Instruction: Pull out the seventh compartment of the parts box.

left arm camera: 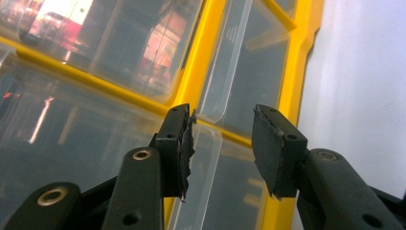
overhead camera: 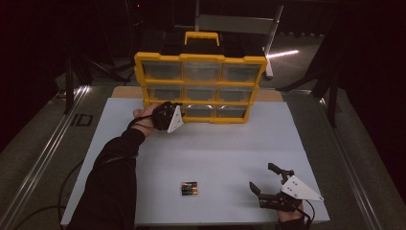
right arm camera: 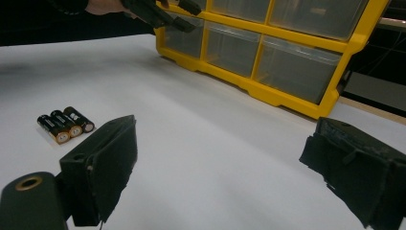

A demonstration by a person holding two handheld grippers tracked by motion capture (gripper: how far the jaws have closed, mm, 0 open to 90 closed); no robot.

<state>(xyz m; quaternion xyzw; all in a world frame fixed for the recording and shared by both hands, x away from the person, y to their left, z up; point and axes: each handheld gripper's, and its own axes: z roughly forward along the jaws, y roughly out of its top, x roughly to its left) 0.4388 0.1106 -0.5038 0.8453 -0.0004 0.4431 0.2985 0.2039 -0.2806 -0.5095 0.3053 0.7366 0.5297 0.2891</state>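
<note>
Batteries (overhead camera: 189, 188), three of them side by side with black bodies and copper-coloured ends, lie on the white counter (overhead camera: 215, 148) near its front edge, a little left of centre. The right tool (overhead camera: 266, 181) rests low at the front right corner, well apart from them, its jaws spread wide with bare counter between; in the right gripper view the batteries (right arm camera: 65, 124) lie just beyond and to the left of the left-hand jaw, touching nothing but each other.

Standing upright at the far edge of the counter is a yellow organizer (overhead camera: 201, 86) with three rows of clear drawers and a handle on top. The left tool (overhead camera: 173, 106) is up against its bottom-left drawer (overhead camera: 168, 108). In the left gripper view its jaws stand apart, with the clear lip of a drawer (left arm camera: 213, 96) rising in the gap between them; whether either pad touches the plastic I cannot tell. The pads look ragged at their edges.

What the drawers hold is hard to make out: reflections and dim light cloud the clear fronts. The room around the counter is dark.

The left arm, in a dark sleeve (overhead camera: 112, 177), reaches forward from the bottom edge of the high view, the hand (overhead camera: 143, 116) wrapped around its tool. Of the right hand (overhead camera: 289, 213), just a small part shows at the bottom edge, the rest cut off.
</note>
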